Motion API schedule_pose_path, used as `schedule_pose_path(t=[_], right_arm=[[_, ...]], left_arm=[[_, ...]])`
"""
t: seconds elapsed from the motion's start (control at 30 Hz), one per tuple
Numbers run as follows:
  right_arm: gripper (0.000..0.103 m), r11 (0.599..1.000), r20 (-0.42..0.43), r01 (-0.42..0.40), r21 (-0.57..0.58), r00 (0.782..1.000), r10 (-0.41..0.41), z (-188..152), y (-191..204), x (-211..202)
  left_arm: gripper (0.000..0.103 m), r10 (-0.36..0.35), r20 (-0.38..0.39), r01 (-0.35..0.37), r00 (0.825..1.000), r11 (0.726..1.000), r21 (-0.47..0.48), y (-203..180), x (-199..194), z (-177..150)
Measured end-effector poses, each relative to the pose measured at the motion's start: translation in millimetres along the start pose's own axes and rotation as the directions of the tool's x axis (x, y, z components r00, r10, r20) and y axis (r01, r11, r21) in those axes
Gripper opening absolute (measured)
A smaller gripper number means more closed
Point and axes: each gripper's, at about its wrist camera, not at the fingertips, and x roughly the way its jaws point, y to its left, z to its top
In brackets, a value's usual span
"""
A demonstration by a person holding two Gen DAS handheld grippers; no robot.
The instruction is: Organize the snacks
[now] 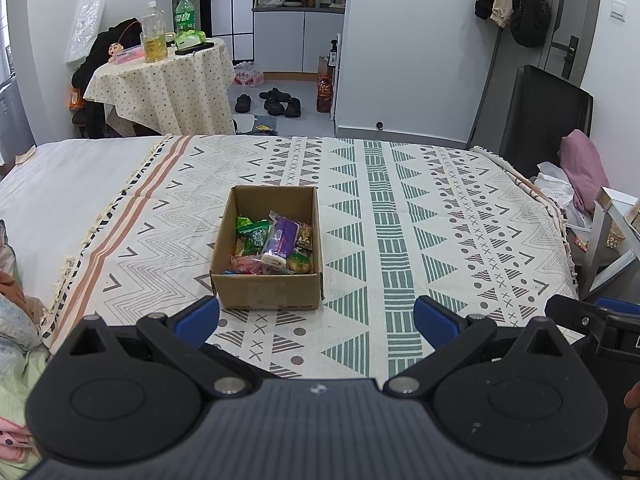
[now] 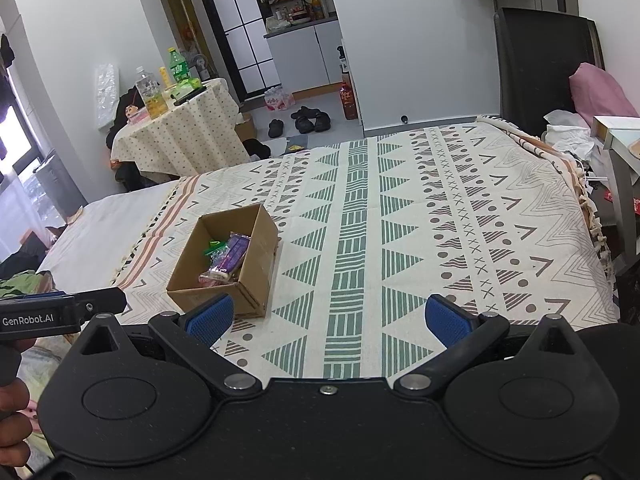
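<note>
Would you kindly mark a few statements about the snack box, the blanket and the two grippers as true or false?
1. The cardboard box holds wrapped snacks. True.
2. The left gripper grips a purple packet. False: it is open and empty; the purple packet lies in the box.
3. The right gripper is open. True.
4. The box sits on the round table. False: it sits on the patterned blanket.

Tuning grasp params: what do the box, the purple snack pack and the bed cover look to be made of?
Box: brown corrugated cardboard, matte; raw folded edges show at the corners.
Purple snack pack: likely thin plastic film, glossy; it catches light and has a clear sealed end.
Bed cover: woven fabric, probably cotton, matte, with a printed geometric pattern and fringed edges.
Both grippers are open and empty.
</note>
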Motion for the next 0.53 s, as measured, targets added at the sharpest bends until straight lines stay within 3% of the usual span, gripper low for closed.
schedule_pose_path(t=[0.53], right_arm=[[0.103,1.000,-0.008,0.000,-0.003,1.000,0.000,-3.9,3.1,1.5]], left_arm=[[0.103,-0.001,0.003,0.001,1.000,1.000,0.007,-0.4,-1.8,-3.0]])
